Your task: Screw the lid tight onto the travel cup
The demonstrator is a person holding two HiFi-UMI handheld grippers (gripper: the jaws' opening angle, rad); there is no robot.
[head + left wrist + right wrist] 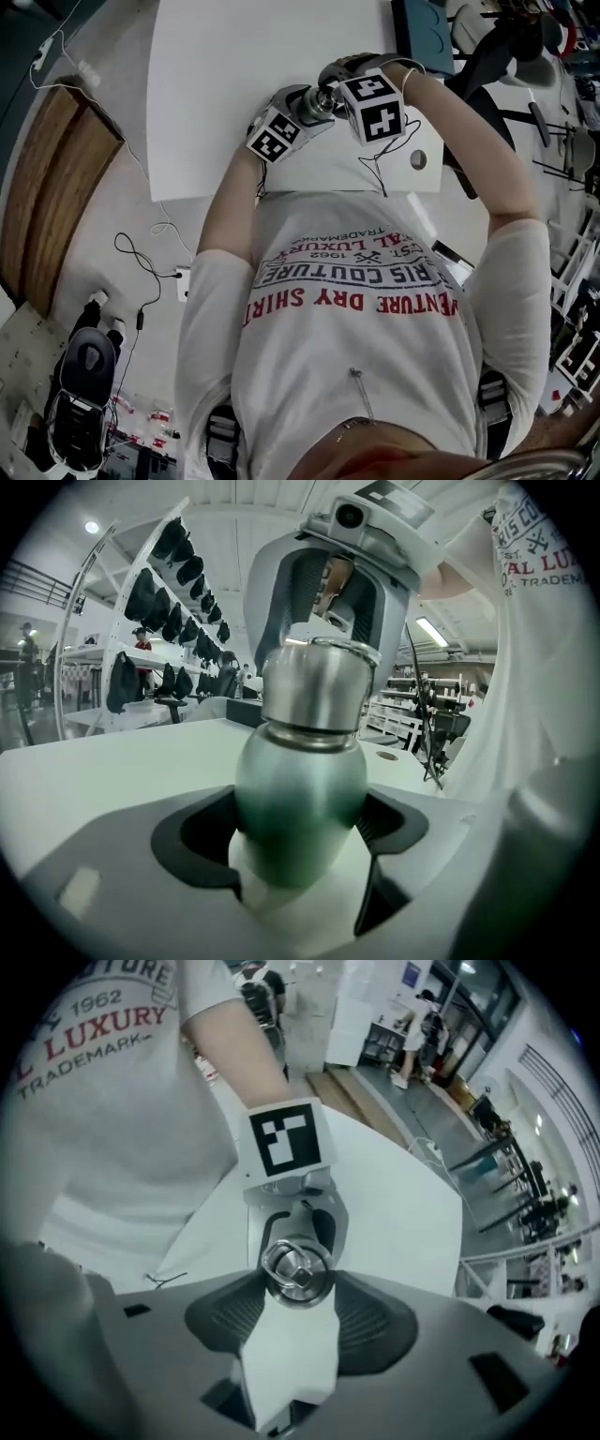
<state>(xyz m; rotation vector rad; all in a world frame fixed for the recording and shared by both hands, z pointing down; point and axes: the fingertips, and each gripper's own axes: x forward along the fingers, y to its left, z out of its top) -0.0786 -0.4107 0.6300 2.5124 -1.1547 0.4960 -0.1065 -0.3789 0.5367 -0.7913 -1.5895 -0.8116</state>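
Observation:
A green metal travel cup [300, 789] with a steel lid [319, 686] stands tilted over the white table [225, 66], close to the person's chest. My left gripper [300, 832] is shut on the cup's rounded body, its dark pads [202, 832] pressing both sides. My right gripper [298, 1290] comes straight down from above, and its jaws close on the lid [297, 1271], seen end-on with its loop handle. In the head view both marker cubes meet over the cup [320, 103], with the left gripper [302, 114] on the left and the right gripper [330, 96] on the right.
The near table edge runs just below the grippers, with a round cable hole [418, 159] at the right and a thin black cable [380, 173] on it. Chairs and shelving [553, 84] crowd the right side. Cables [141, 262] lie on the floor at the left.

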